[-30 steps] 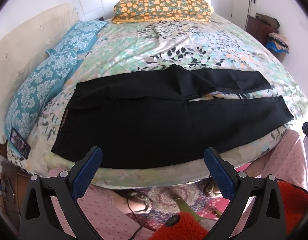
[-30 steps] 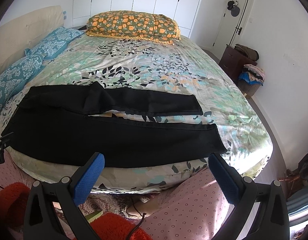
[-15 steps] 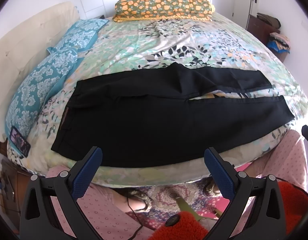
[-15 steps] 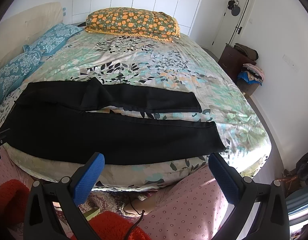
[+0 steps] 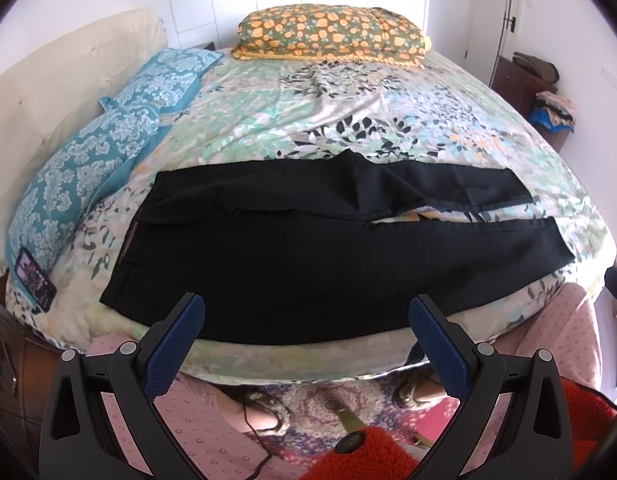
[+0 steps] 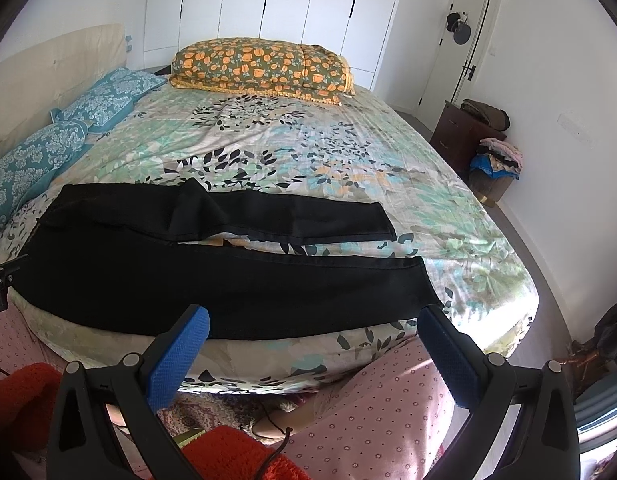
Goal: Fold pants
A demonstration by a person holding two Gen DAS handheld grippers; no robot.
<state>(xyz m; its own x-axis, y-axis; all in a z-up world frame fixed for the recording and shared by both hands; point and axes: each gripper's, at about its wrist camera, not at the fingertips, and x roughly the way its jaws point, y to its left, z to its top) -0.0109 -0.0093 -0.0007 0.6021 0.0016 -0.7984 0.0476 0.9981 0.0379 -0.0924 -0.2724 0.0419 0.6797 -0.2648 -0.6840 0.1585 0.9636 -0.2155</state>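
Black fabric pants (image 5: 316, 256) flat along near edge of floral-sheeted bed (image 6: 348, 152), legs split; left gripper (image 5: 306, 316) and right gripper (image 6: 314, 326) both agape, empty; near leg apparently overhangs, could slide off if tugged.

Bright bedroom, daylight washing the white walls (image 6: 548, 60). Wide bed (image 6: 308, 152) under a leaf-print sheet, cream padded headboard (image 6: 56, 64) along its left side. Two teal patterned pillows (image 6: 68, 128) against that headboard; folded orange-flowered quilt (image 6: 260, 64) at the far edge. White wardrobe doors (image 6: 268, 0) behind. White door (image 6: 464, 48) with black handle in the right corner, dark round item hanging beside it. Dark wooden cabinet (image 6: 464, 132) near the wall, piled with clothes. Grey floor (image 6: 548, 264) along the bed's right side.
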